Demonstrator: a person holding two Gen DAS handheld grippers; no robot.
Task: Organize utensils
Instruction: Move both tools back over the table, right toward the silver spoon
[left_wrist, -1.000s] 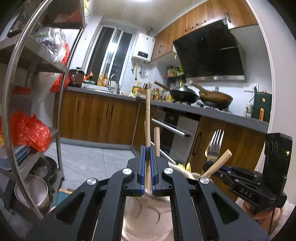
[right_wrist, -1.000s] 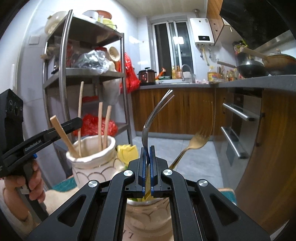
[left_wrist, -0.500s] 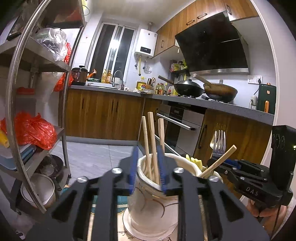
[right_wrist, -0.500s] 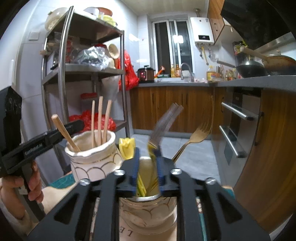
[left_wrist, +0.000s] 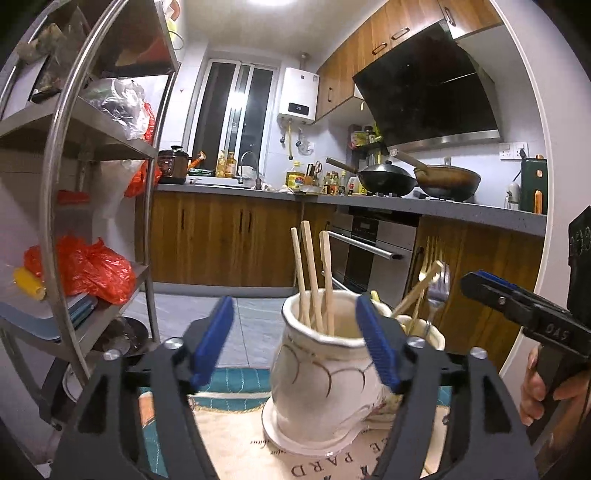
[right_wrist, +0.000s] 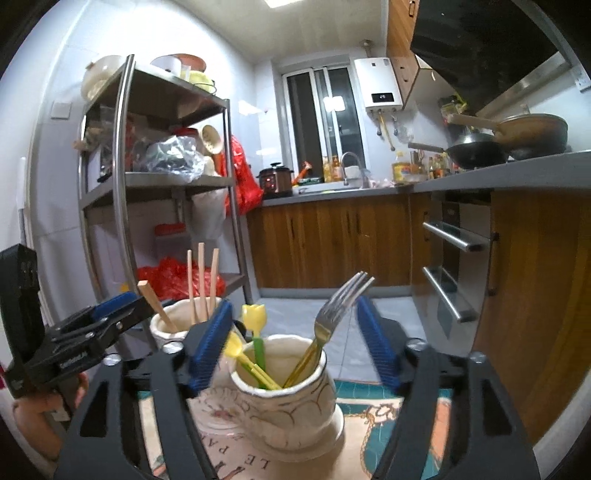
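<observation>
Although the mat in front is only partly in view, the sorting looks close to finished: four pale wooden chopsticks (left_wrist: 312, 280) stand in the white ceramic jar with scalloped gilt lines (left_wrist: 317, 373), and the silver-tined, gold-handled fork (right_wrist: 327, 328) leans in the second white ceramic jar (right_wrist: 284, 406) beside yellow and green plastic picks (right_wrist: 255, 343). No loose utensil is visible; whether any remain cannot be told.

Left gripper (left_wrist: 295, 338): jaws have just been opening and now stand wide, released, straddling the chopstick jar's rim area without evident contact. Right gripper (right_wrist: 293, 341): likewise just opened, empty, with the fork between the blue pads (right_wrist: 208, 341) but untouched.
</observation>
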